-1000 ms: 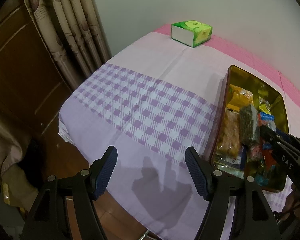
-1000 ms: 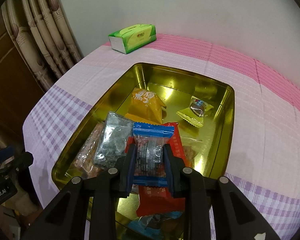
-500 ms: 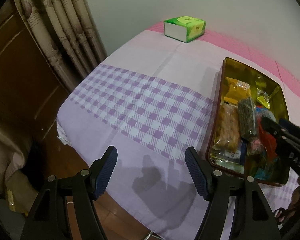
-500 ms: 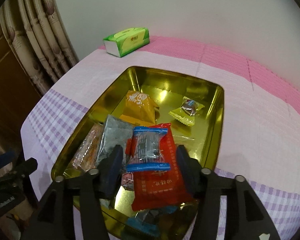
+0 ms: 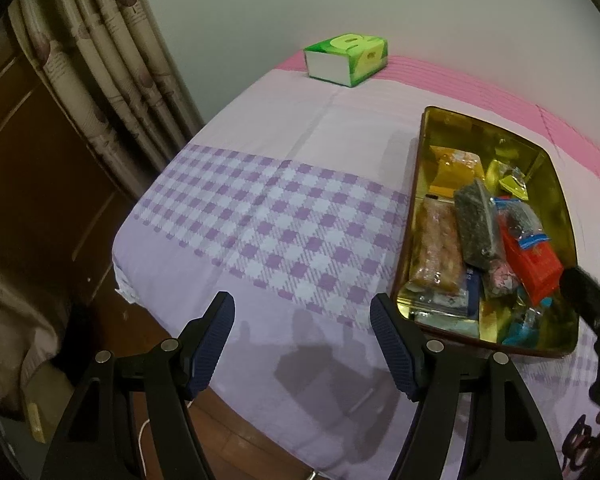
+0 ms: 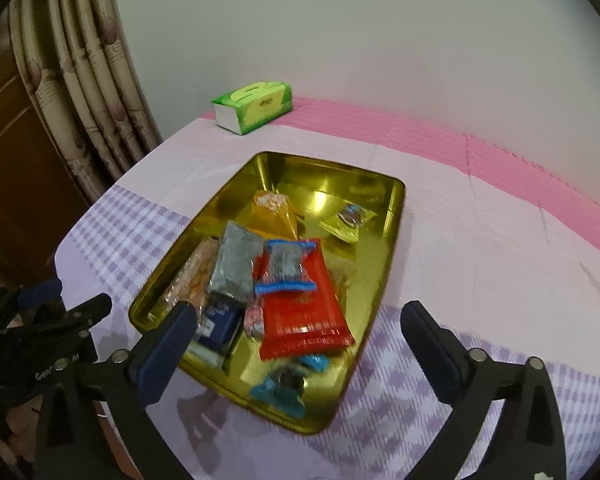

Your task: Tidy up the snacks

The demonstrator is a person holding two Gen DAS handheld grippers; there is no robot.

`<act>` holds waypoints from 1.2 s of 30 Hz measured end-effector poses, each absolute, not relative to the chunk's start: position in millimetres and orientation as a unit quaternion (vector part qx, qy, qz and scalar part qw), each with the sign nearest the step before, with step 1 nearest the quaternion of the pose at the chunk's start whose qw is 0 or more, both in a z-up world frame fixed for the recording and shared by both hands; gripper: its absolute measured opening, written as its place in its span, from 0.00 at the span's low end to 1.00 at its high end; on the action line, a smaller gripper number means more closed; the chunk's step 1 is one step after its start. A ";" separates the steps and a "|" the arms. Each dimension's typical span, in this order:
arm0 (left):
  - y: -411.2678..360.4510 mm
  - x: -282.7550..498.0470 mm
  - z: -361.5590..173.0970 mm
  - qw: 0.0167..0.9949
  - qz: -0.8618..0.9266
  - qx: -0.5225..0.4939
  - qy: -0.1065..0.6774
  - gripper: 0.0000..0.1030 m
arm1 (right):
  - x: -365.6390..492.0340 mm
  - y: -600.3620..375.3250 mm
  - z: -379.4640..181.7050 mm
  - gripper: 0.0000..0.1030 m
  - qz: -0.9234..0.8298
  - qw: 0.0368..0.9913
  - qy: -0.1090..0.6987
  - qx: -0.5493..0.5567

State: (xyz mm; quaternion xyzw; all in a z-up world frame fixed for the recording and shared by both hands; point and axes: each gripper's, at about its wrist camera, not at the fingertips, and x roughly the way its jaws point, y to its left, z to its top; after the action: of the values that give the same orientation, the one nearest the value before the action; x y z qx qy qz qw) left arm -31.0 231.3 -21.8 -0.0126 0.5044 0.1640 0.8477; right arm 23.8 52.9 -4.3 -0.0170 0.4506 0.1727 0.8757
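Note:
A gold tin tray (image 6: 396, 216) on the checked tablecloth holds several snack packets. A clear packet with blue edges (image 6: 286, 266) lies on a red packet (image 6: 304, 320), beside a grey packet (image 6: 234, 268) and an orange one (image 6: 274, 216). My right gripper (image 6: 300, 312) hovers above the tray's near end. Its jaws are opening wide, with nothing pressed between them. My left gripper (image 5: 302, 302) stands open over the bare cloth left of the tray (image 5: 420, 184), holding nothing. The blue-edged packet (image 5: 520, 220) also shows in the left wrist view.
A green tissue box (image 6: 254, 108) stands at the table's far corner by the wall. Curtains (image 5: 100, 80) and a wooden door hang past the left edge. The table's near edge drops to the floor below my left gripper.
My right gripper has let go of the blue-edged packet, which now lies on the red one. The gripper has drawn back and up with its jaws spread. The left gripper stayed open and rolled slightly.

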 end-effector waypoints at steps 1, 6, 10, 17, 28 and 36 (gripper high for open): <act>230.8 -31.1 -22.0 0.848 0.163 -0.012 0.504 0.69 | 21.8 51.4 -5.3 0.99 0.172 0.875 0.453 -0.016; 227.1 -31.5 -20.9 0.849 0.160 -0.009 0.503 0.69 | 7.7 46.4 -16.4 0.99 0.160 0.871 0.465 -0.019; 223.2 -31.9 -20.8 0.850 0.156 -0.005 0.504 0.69 | -0.2 48.0 -26.8 0.99 0.158 0.864 0.477 -0.029; 217.7 -32.0 -21.1 0.851 0.150 0.004 0.503 0.69 | -2.7 52.6 -27.9 0.99 0.161 0.862 0.478 -0.041; 213.5 -31.5 -22.6 0.849 0.145 0.010 0.508 0.69 | -2.6 51.4 -28.3 0.99 0.157 0.863 0.479 -0.039; 210.9 -31.8 -23.7 0.850 0.142 0.016 0.507 0.69 | -3.0 53.5 -30.5 0.99 0.160 0.862 0.479 -0.045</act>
State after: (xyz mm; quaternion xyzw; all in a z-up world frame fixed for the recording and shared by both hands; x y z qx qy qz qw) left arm -31.8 210.9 -23.7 0.0162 0.5074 0.1422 0.8497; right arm -3.0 53.5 -30.5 -0.0451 0.4793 0.1597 0.8618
